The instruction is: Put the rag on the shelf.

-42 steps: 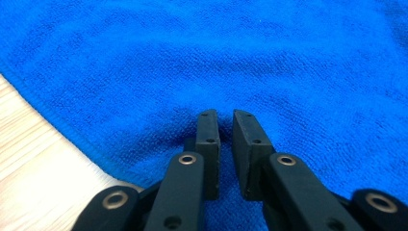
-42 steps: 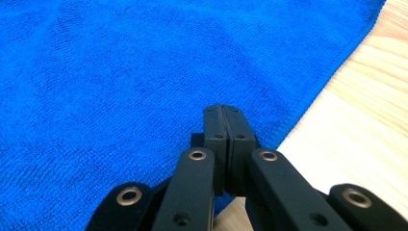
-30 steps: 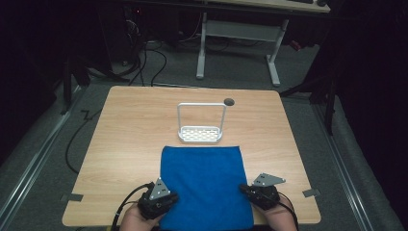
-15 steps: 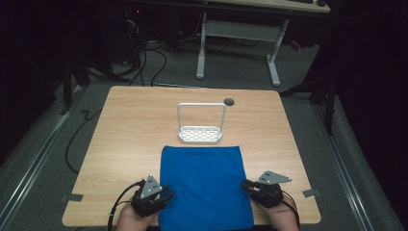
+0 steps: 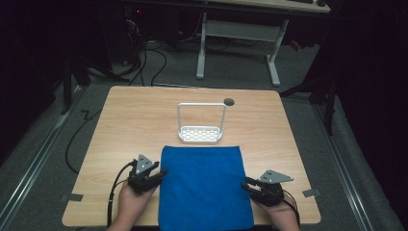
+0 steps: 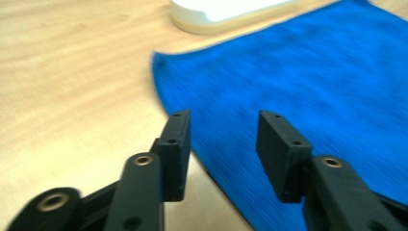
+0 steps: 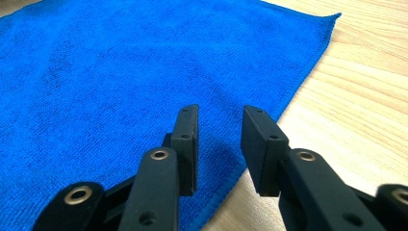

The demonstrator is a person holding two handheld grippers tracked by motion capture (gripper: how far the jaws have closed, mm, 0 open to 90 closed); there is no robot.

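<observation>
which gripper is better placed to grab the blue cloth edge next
Left, by a little. The left gripper has open jaws that have just been opening, straddling the cloth's left edge. The right gripper has also been opening, nothing clamped, with the right edge under its jaws. Either could pinch.

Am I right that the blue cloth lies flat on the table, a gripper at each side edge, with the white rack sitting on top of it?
Not quite. The white rack is not on the blue cloth; it stands on the bare table just beyond the cloth's far edge, as the high view shows. The rest holds: the cloth lies flat, with the left gripper and right gripper at its side edges.
</observation>
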